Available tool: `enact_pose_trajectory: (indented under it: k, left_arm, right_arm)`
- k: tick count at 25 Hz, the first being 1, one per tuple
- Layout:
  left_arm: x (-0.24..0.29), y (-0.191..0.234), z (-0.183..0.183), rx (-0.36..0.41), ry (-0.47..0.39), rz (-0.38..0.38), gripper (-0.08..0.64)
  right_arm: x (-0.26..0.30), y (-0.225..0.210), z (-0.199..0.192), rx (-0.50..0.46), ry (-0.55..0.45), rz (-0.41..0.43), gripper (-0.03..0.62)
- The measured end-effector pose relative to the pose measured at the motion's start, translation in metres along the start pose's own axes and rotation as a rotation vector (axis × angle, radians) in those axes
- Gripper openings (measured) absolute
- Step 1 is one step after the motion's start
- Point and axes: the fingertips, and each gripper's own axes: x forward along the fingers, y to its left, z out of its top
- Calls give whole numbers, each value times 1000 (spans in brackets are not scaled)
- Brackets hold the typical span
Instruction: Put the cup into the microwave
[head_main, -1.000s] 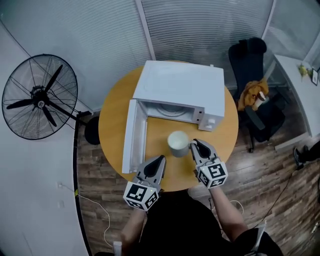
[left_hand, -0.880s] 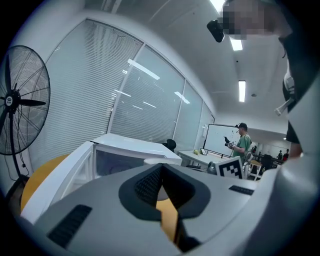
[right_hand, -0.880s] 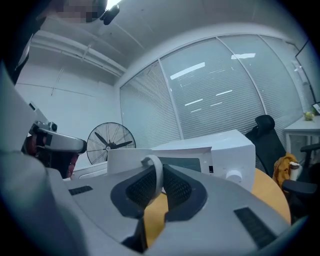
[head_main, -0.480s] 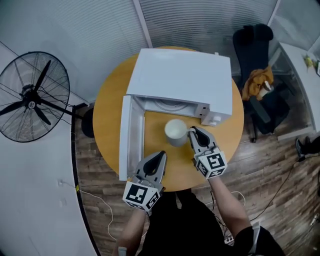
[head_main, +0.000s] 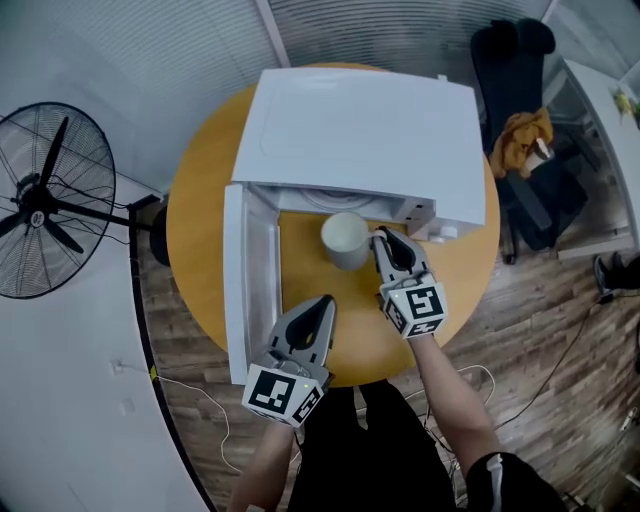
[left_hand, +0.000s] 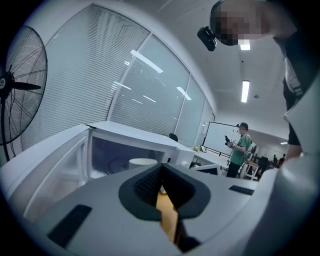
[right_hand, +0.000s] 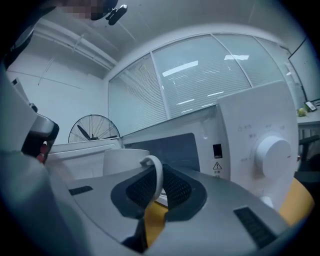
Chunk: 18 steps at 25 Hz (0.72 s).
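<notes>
A white cup (head_main: 345, 239) sits at the mouth of the white microwave (head_main: 370, 130), whose door (head_main: 245, 285) stands swung open to the left. My right gripper (head_main: 379, 240) is shut on the cup's handle (right_hand: 155, 176), seen in the right gripper view as a white loop pinched between the dark pads, with the cup's body (right_hand: 125, 161) just beyond. My left gripper (head_main: 324, 302) hovers over the yellow round table (head_main: 345, 340), shut and holding nothing. In the left gripper view the cup's rim (left_hand: 142, 162) shows in front of the dark microwave cavity (left_hand: 112, 155).
The microwave's control panel with a round knob (right_hand: 272, 150) is just right of the cup. A standing fan (head_main: 45, 205) is on the floor at left, and an office chair with clothing (head_main: 525, 130) at right. A person (left_hand: 240, 147) stands far off in the room.
My right gripper has carried the cup forward from the table's middle to the microwave opening. The left gripper has stayed about where it was.
</notes>
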Motion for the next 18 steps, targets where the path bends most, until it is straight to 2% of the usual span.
enact_pose_trajectory:
  k: [10,18]
  left_arm:
    - [19,12,-18,-15,16,-40,-5]
    - [17,30,-19,-37,19,-35,-5]
  right_arm:
    - [58,-17,-24,18,-16,-79,37]
    - [92,-32,-16,4,-45,-156,35]
